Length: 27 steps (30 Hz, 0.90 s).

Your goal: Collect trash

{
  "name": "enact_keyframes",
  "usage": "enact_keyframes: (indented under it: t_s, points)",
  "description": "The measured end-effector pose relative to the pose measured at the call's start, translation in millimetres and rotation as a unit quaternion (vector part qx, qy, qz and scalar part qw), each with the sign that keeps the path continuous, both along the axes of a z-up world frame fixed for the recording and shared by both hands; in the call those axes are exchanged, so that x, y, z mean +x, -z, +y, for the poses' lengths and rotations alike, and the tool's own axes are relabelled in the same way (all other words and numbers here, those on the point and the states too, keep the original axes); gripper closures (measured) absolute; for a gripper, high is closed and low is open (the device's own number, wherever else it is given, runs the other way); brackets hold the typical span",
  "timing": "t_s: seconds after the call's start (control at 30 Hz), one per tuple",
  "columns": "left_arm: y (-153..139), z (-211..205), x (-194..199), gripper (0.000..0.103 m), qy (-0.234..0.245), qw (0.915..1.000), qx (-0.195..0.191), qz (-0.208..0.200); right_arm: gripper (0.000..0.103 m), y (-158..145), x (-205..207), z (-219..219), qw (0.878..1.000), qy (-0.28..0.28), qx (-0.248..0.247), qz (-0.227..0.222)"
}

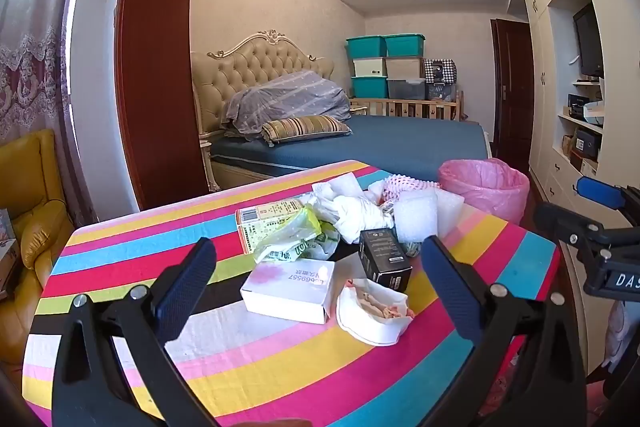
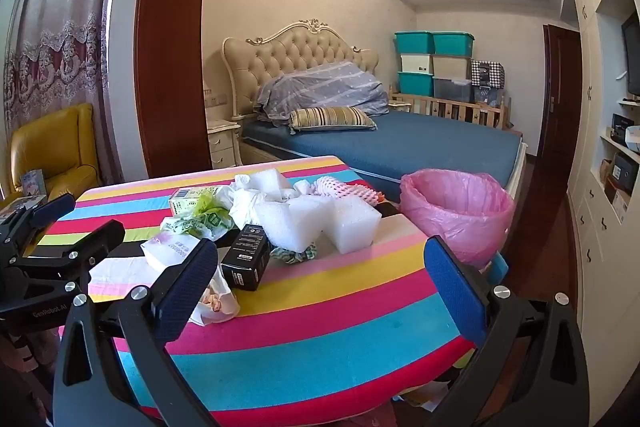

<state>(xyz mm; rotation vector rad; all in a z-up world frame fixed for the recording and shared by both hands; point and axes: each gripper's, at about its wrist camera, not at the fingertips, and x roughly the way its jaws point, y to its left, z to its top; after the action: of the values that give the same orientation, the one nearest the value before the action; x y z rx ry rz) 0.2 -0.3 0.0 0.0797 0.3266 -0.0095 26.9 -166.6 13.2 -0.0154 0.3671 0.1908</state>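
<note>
Above the striped counter point(image 1: 280, 367), both the left hand-held gripper point(image 1: 316, 291) and right hand-held gripper point(image 2: 320, 291) are held apart, near a white cardboard box point(image 1: 288, 289) and pink-lined bin point(image 2: 456, 215).

A blue-sheeted bed point(image 1: 400, 143) with a striped pillow point(image 1: 306, 128), teal storage bins point(image 1: 384, 45) stacked behind, and a yellow armchair point(image 2: 56, 151).

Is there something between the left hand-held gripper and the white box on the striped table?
Nothing visible. The left hand-held gripper is open and the white box lies straight ahead between its fingers, with only bare striped table before it.
</note>
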Motion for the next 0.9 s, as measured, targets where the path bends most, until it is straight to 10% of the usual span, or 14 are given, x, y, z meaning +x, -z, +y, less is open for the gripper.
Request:
enact_keyframes:
  t_s: [0.9]
  points:
    - [0.2, 4.1, -3.5, 0.004, -0.004, 1.0, -0.007, 0.001, 0.006, 5.5, 4.6, 2.8, 1.0, -0.003, -0.001, 0.012]
